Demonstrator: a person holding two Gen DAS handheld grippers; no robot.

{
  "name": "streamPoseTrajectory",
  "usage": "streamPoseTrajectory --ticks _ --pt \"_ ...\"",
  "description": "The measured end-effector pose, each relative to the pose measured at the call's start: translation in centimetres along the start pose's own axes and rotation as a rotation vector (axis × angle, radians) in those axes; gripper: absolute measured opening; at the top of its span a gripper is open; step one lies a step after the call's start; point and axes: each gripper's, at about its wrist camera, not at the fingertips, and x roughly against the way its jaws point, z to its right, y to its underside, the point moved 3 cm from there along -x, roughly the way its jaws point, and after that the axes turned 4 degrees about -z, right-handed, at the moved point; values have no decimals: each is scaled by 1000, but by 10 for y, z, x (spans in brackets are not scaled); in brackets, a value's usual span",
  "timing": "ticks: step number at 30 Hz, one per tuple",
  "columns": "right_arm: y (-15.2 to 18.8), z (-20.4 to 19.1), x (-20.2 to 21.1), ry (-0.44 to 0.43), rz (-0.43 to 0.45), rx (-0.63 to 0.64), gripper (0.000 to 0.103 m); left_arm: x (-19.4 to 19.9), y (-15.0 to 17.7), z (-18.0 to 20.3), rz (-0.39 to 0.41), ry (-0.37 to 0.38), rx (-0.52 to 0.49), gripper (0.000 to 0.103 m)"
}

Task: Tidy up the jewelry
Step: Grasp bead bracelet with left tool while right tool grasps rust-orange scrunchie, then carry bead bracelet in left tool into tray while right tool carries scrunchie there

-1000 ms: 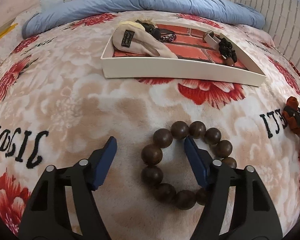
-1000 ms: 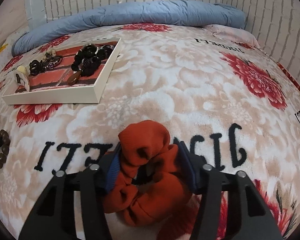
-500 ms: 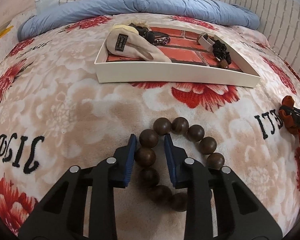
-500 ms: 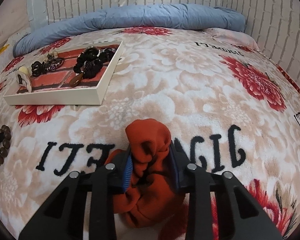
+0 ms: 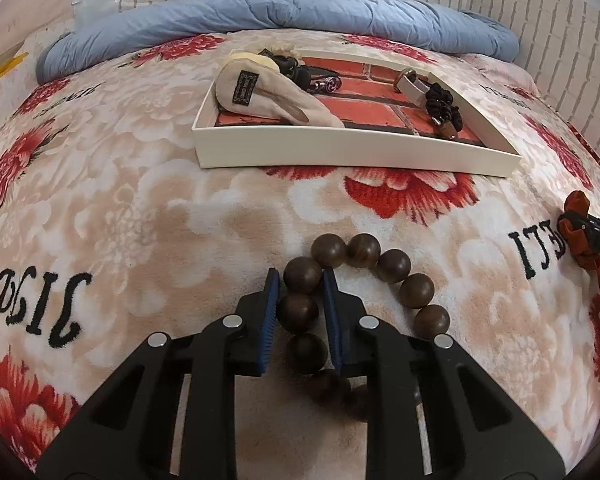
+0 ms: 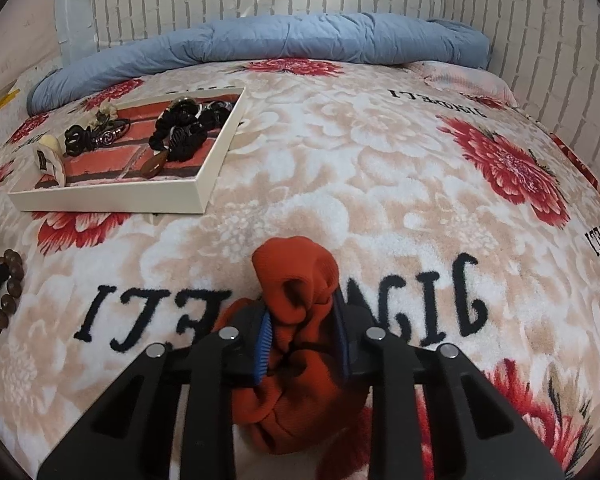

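The bed (image 5: 148, 184) is covered by a plush floral blanket that will give under any downward press. On it, well ahead of both hands, sits the shallow white tray (image 5: 352, 152), already holding a beige pouch (image 5: 268, 96) and dark hair ties (image 5: 442, 104).

The orange scrunchie (image 6: 300, 320) lies bunched on the blanket in front of the right hand. It looks soft, light and springy; the right hand-held gripper (image 6: 302, 336) is pinching its upper fold, and a grip across the gathered middle should hold best.

The wooden bead bracelet (image 5: 364, 292) rests on the blanket near the left hand. Its beads look hard, smooth and somewhat slippery, probably strung loosely so the loop will dangle. The left hand-held gripper (image 5: 298, 300) is pressed onto one side of the ring, around two beads.
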Motion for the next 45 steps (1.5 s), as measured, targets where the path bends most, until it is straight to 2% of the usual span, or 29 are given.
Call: streamPoseTrajectory --ticks 7,18,23,31,37,45 --pt "-1 4 14 -2 50 -16 21 25 -1 15 96 -21 -73 19" --pt "-16 -2 51 -26 148 -22 20 73 -18 40 211 20 -141 18" --pt "-32 -15 63 -46 180 -11 20 92 -40 50 269 21 -167 18" --pt "-74 -50 68 -96 217 12 20 115 -97 54 361 32 -164 18" --pt "-101 -77 50 -128 216 28 20 105 -127 63 379 41 -187 18" --pt "-122 -106 5 -136 173 49 20 42 -147 46 306 41 -170 18"
